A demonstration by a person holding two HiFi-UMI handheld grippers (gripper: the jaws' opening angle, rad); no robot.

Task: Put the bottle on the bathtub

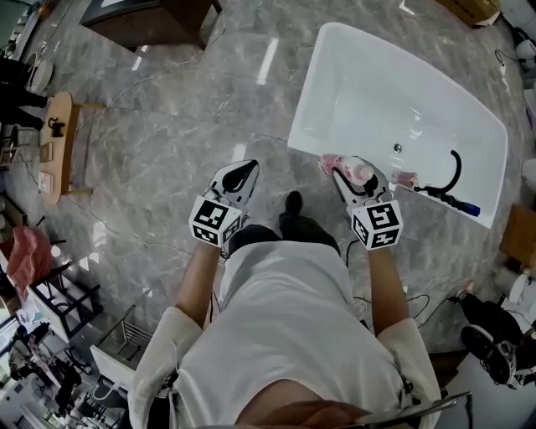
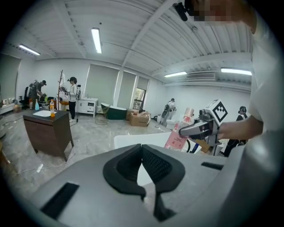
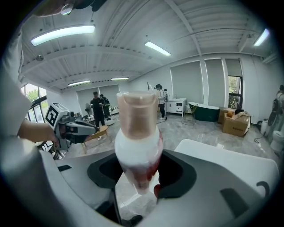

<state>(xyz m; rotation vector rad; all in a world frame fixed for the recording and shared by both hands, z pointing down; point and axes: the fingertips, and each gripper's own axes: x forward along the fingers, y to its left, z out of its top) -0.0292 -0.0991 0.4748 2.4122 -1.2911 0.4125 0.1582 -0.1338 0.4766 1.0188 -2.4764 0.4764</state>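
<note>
Right gripper (image 1: 353, 173): jaws pinching the pink bottle (image 3: 137, 142) by its lower body, carried at the near rim of the white bathtub (image 1: 377, 92). Left gripper (image 2: 142, 148): jaws pressed together, empty. Bottle not yet set down. Placement and release outstanding.

Dark cabinet (image 1: 151, 21), small wooden table (image 1: 59, 142)

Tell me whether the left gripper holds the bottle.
No: the bottle stands clamped in the right gripper, while the left gripper is shut on nothing.
</note>
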